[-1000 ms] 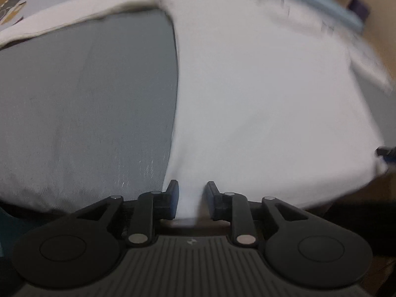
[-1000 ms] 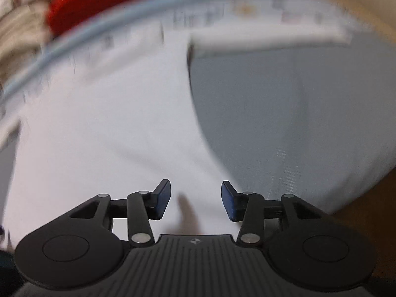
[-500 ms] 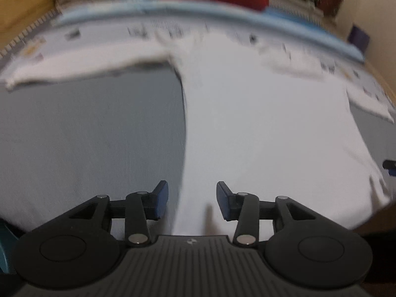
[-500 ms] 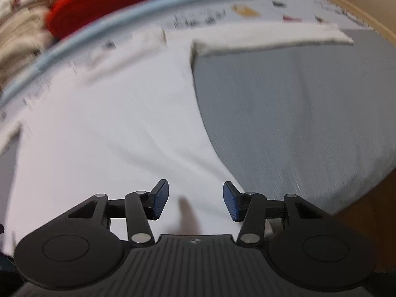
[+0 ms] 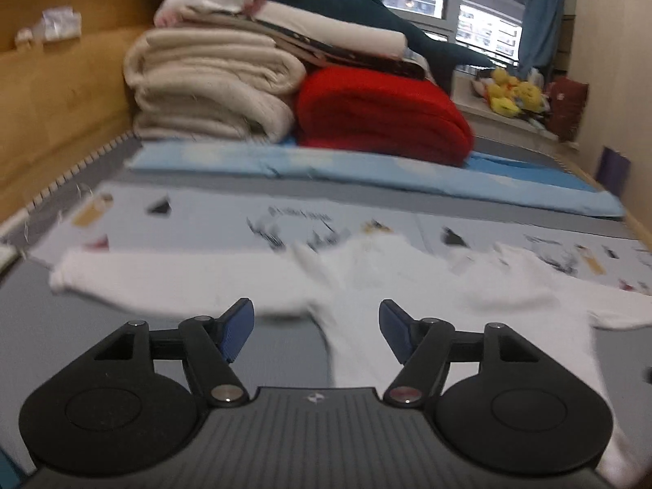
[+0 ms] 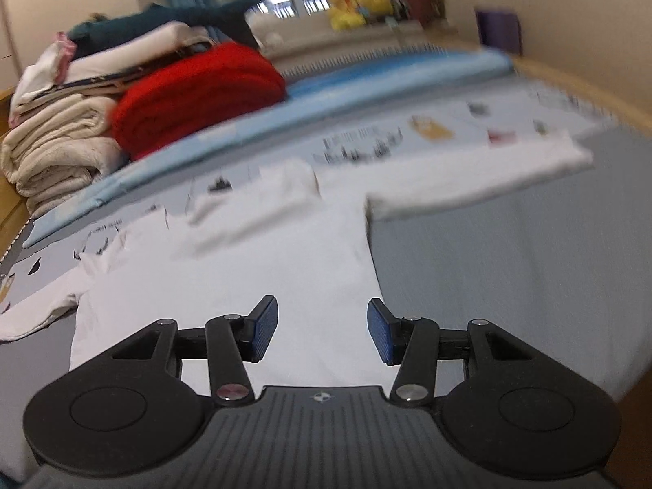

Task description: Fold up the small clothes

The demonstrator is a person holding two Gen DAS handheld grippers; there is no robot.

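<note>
A white long-sleeved top [image 5: 366, 285] lies spread flat on the grey bed sheet [image 5: 61, 326], both sleeves stretched out sideways. The left gripper [image 5: 316, 328] hovers above the garment's left side near the hem; its jaws are opening and nothing is between them. In the right wrist view the same top [image 6: 252, 269] fills the middle, its right sleeve [image 6: 481, 179] reaching right. The right gripper [image 6: 322, 332] stands open above the body's right edge, holding nothing and clear of the cloth.
Behind the top lies a printed pale sheet [image 5: 285, 216] and a light blue folded cover [image 5: 366, 167]. Stacked cream blankets [image 5: 212, 85] and a red blanket [image 5: 379, 110] sit at the head of the bed. A wooden bed frame [image 5: 53, 114] runs along the left.
Both grippers rose and tilted up from the hem, so the blankets and window came into view. The left jaws let go of the cloth's edge and widened; the right jaws kept about the same gap.
</note>
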